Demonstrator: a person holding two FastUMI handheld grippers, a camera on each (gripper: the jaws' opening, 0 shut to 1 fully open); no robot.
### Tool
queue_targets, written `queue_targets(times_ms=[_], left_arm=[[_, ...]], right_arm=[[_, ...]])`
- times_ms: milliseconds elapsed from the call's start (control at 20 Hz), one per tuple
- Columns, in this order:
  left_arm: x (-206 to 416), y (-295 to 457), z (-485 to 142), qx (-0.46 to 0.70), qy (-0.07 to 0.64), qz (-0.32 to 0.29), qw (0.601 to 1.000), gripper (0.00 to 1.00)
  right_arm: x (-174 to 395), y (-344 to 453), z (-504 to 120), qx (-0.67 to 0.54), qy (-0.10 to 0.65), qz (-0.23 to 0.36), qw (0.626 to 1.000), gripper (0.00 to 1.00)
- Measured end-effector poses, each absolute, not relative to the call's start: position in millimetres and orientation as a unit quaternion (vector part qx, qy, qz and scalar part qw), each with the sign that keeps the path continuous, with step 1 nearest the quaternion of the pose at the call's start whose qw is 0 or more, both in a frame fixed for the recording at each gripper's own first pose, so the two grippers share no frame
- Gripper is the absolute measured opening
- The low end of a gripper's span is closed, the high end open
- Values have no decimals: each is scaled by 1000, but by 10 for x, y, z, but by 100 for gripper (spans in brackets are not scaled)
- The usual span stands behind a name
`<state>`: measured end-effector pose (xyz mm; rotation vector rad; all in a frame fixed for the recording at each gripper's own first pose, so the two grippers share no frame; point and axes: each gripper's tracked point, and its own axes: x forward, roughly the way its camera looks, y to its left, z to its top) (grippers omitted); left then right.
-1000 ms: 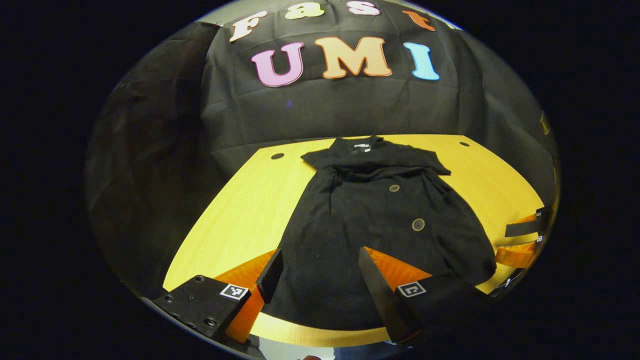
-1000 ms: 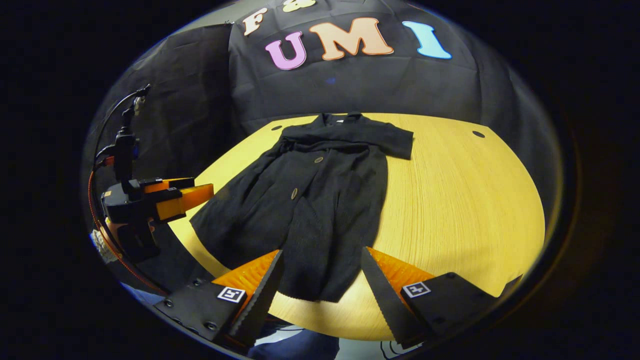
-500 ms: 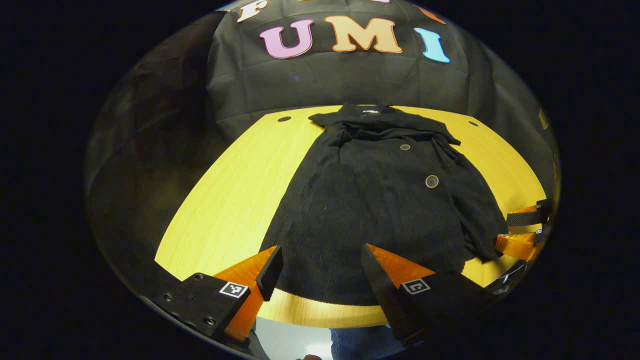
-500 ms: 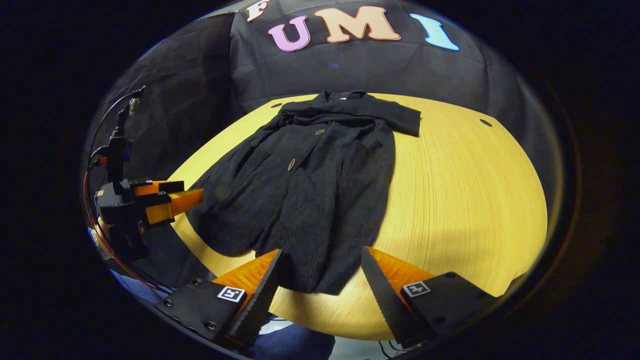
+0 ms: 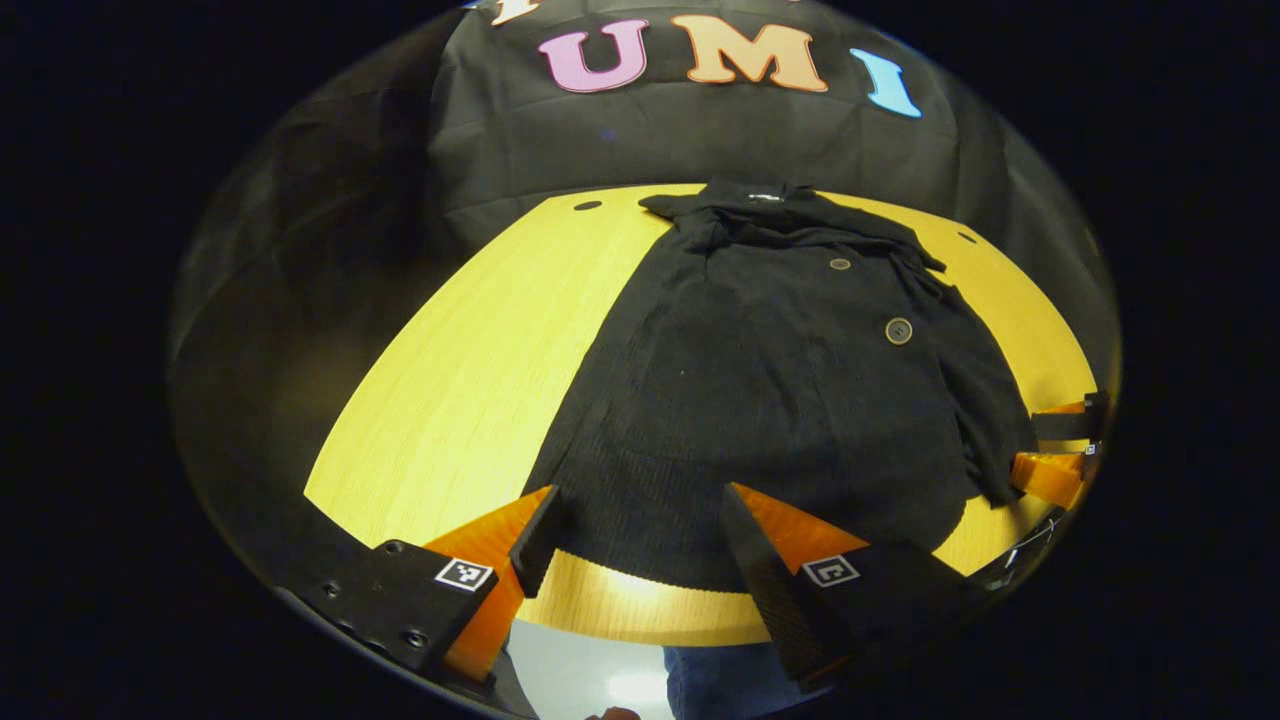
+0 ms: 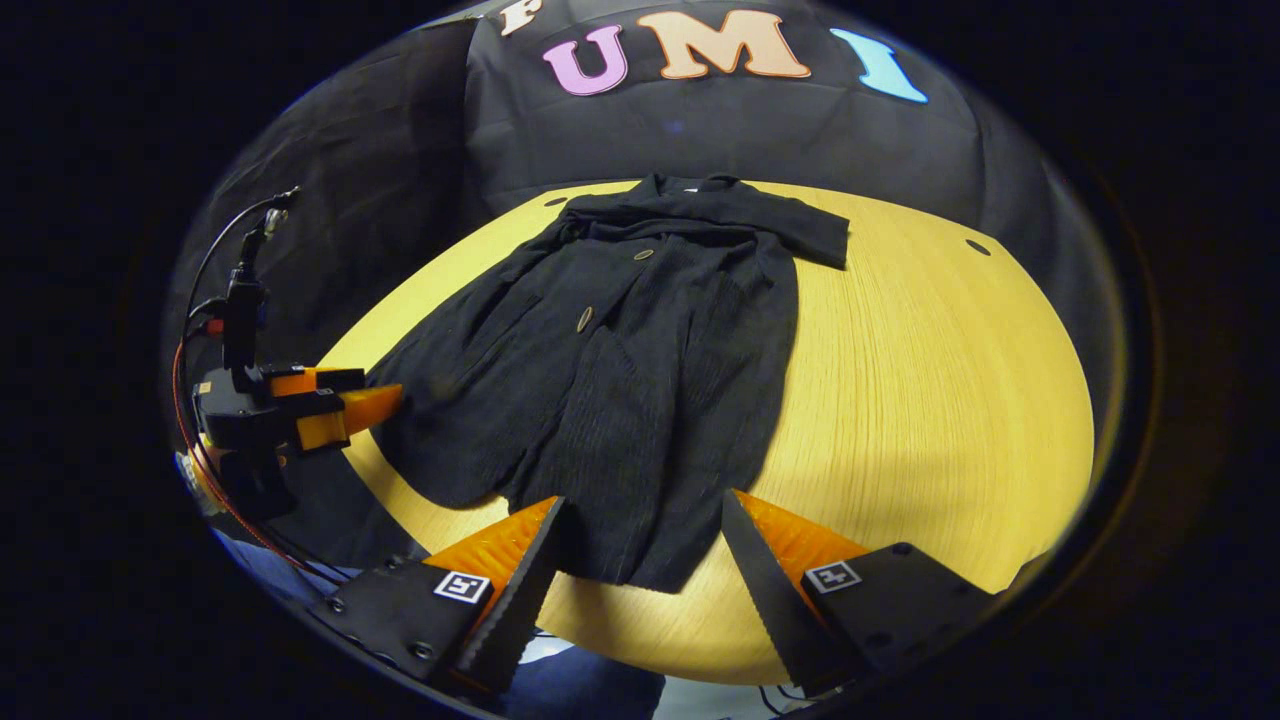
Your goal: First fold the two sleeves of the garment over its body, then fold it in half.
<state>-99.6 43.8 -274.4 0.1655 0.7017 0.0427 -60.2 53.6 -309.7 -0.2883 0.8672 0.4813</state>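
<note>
Black knitted garment [image 5: 770, 400] lies flat with sleeves folded; both wide-open grippers, left gripper [image 5: 640, 545] and right gripper [image 6: 645, 555], should pinch the hem corners evenly.

Yellow wood-grain table [image 5: 470, 370] w/ small dark holes nr far edge; black cloth wall [image 6: 720, 130] behind.

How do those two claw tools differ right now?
The left gripper frames a wide stretch of the black buttoned garment's hem; the right gripper frames the hem's corner. The left gripper faces the garment squarely; the right gripper sees it slanting, with bare yellow wooden table alongside. Both are open, holding nothing.
</note>
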Motion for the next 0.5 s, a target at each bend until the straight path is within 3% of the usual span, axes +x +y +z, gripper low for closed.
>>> queue_targets(times_ms=[50, 300, 500], left_arm=[[-999, 426, -2755, 82, 344, 19, 935, 95], [-1002, 455, -2754, 56, 328, 29, 943, 94], [-1019, 409, -2783, 40, 302, 18, 952, 91]], right_arm=[[-601, 529, -3101, -146, 412, 231, 869, 98], [-573, 521, -3144, -161, 401, 225, 873, 98], [-613, 525, -3151, -158, 397, 219, 877, 91]])
